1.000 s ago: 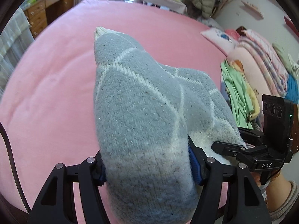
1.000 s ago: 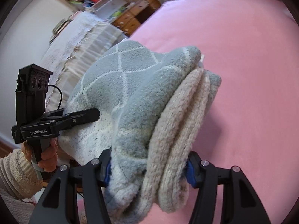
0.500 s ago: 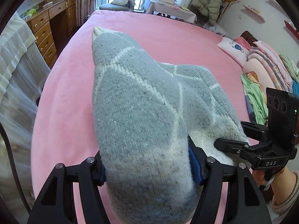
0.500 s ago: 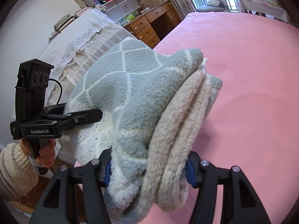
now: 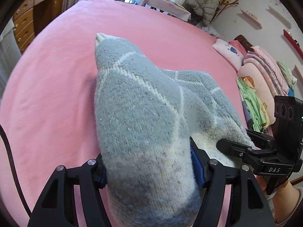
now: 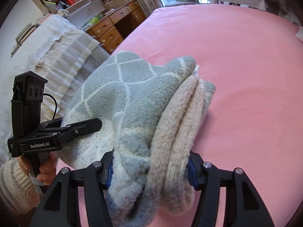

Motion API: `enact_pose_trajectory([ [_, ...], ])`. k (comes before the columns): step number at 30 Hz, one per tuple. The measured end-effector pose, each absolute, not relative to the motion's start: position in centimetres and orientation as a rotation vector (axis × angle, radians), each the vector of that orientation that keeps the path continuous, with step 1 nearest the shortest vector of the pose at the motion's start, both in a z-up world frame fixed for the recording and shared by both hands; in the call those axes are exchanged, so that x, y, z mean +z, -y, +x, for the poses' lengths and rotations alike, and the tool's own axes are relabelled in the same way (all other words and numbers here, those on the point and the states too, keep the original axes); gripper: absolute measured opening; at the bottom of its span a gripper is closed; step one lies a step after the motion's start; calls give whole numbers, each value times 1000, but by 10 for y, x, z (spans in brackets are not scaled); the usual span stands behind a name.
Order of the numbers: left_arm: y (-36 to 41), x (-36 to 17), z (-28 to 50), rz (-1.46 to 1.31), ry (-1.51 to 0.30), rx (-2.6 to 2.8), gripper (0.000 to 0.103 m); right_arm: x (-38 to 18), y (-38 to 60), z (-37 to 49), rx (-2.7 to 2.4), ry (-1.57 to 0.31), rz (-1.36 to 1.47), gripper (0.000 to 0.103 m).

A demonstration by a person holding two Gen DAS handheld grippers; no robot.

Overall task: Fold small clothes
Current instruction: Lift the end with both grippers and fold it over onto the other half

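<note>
While clamped between both grippers' jaws, folded grey knit [image 5: 144, 124], above pink bed [image 5: 56, 87]

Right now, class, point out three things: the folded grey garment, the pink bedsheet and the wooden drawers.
folded grey garment [image 6: 136, 98], right wrist view, its diamond-patterned top.
pink bedsheet [image 5: 56, 94], left wrist view, bare stretch.
wooden drawers [image 6: 108, 32], right wrist view, drawer front.

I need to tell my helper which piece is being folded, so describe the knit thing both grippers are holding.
Above the pink bed, the left gripper and right gripper clamp one folded knit bundle. It is fuzzy grey with thin white diamond lines and cream inner layers.
</note>
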State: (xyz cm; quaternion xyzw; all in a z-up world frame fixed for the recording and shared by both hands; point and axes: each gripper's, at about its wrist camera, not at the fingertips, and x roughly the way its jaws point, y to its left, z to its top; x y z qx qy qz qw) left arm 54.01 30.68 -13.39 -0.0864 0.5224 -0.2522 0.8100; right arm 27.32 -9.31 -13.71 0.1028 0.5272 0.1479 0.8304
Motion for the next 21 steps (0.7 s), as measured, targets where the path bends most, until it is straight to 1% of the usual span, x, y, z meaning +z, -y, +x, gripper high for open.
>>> enact_pose_trajectory([
  [8,-286,-162,572,-178,-1084,-523,66,-158,145,295,293,-1087,185,58],
  [11,-289,-187,587,-200,-1122,-492,66,-177,159,303,290,-1095,198,58],
  [14,-289,-220,596,-209,-1189,-458,67,-206,169,312,290,-1148,214,59],
  [17,-295,-246,594,-233,-1234,-448,75,-230,172,311,298,-1192,216,60],
  [18,-297,-249,593,-241,-1238,-445,81,-235,176,307,306,-1194,232,60],
  [19,-301,-251,593,-244,-1247,-429,91,-237,180,304,309,-1194,248,62],
  [21,-308,-254,591,-254,-1267,-407,97,-240,188,301,315,-1201,282,67],
])
